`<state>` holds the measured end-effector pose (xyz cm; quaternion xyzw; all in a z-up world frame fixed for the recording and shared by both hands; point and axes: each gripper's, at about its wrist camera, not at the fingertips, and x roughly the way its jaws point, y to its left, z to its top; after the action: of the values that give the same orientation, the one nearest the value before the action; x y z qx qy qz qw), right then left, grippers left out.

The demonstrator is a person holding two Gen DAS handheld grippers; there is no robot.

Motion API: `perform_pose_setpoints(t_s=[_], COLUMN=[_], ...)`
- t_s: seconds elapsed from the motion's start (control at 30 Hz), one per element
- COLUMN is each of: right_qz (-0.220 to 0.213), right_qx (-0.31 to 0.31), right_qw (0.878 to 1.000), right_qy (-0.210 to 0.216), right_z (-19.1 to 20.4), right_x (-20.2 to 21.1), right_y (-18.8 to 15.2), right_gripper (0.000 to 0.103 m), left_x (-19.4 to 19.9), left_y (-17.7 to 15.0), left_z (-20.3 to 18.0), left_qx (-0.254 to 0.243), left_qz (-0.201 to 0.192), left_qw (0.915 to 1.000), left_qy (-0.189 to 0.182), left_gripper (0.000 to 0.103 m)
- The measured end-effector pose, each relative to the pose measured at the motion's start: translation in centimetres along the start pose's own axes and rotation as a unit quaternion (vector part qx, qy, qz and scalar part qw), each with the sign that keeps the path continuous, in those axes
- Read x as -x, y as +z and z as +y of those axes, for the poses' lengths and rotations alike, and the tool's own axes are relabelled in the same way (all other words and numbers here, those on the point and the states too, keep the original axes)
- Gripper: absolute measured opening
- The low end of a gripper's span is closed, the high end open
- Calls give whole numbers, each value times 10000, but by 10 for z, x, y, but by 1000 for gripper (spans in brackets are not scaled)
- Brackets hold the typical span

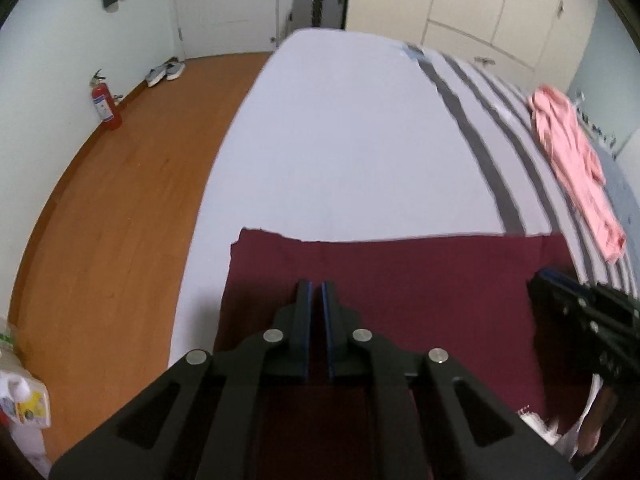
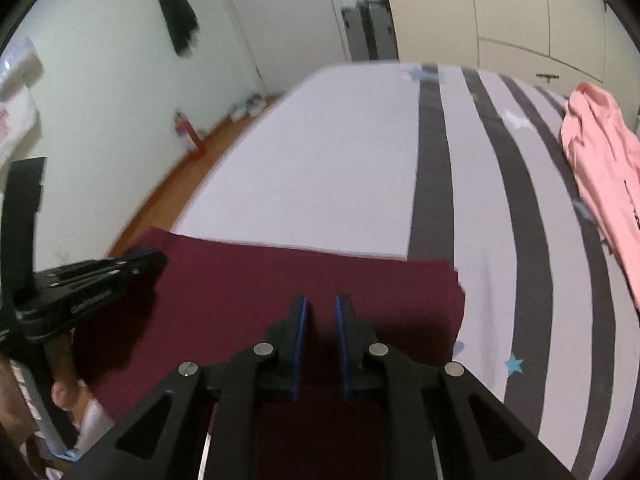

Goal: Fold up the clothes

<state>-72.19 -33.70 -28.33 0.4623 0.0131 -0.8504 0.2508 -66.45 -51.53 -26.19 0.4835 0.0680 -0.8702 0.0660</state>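
A dark maroon garment (image 1: 400, 280) lies flat on the near end of the bed, with a straight far edge; it also shows in the right wrist view (image 2: 280, 280). My left gripper (image 1: 316, 286) hovers over its left part, jaws nearly closed with a thin gap, holding nothing. It appears at the left in the right wrist view (image 2: 152, 258). My right gripper (image 2: 321, 300) is over the garment's right part, jaws slightly apart and empty. It shows at the right edge of the left wrist view (image 1: 540, 276).
The bed sheet (image 1: 340, 140) is white on the left and grey-striped on the right. A pink garment (image 2: 604, 160) lies crumpled at the right side of the bed. A red fire extinguisher (image 1: 106, 102) and shoes (image 1: 164, 72) stand on the wooden floor by the wall.
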Motion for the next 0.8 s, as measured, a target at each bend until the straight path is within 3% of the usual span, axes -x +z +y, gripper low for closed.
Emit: perform_pose_setpoints(t_s=[0.13, 0.27, 0.53, 0.63, 0.8], right_qz=[-38, -118, -151, -262, -492], right_qx=[-83, -181, -282, -369, 54], right_qw=[10000, 9998, 9995, 9989, 9982], right_qy=[38, 46, -85, -143, 328], right_z=[-11, -25, -35, -42, -15], right_x=[-2, 6, 20, 34, 70], right_y=[-5, -4, -6, -10, -38], right_gripper=[1, 0, 0, 2, 2], left_x=[12, 26, 47, 73, 88], left_y=[9, 6, -2, -18, -49], left_z=[2, 20, 36, 36, 21], left_qx=[78, 219, 538, 522, 191], left_qz=[-140, -176, -234, -389, -423], left_qw=[9999, 9996, 9980, 9979, 9978], left_qy=[-23, -73, 227, -70, -466], left_gripper=[2, 2, 2, 2, 2])
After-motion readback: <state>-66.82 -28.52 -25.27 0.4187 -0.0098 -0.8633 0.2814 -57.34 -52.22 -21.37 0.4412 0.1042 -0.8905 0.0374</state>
